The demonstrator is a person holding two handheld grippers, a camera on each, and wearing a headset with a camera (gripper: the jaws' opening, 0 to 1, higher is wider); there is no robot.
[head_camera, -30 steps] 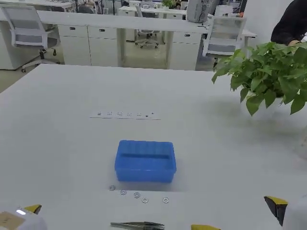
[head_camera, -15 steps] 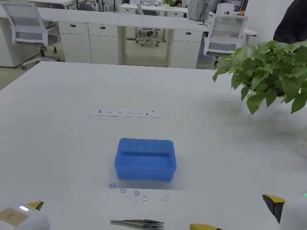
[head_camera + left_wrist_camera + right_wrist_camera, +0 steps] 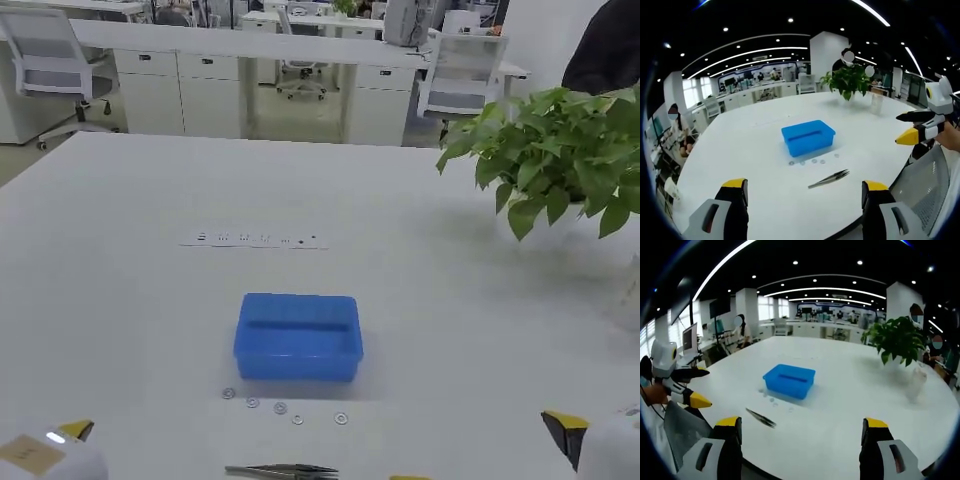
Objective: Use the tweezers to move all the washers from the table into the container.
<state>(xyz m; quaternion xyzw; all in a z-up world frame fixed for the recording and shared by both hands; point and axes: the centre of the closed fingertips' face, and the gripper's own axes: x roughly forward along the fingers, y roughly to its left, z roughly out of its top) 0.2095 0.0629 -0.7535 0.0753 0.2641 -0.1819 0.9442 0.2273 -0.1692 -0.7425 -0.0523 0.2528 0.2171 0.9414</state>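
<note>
washers (image 3: 280, 407) mere specks — print on the table strip (image 3: 255, 240) illegible

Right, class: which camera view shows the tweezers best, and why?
The left gripper view: the tweezers lie whole, bright and clear. The head view catches them at its bottom edge; the right gripper view shows them small and dark.

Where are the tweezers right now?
In the head view the tweezers lie flat on the white table near the bottom edge, just nearer the person than the row of washers beside the blue container.
</note>
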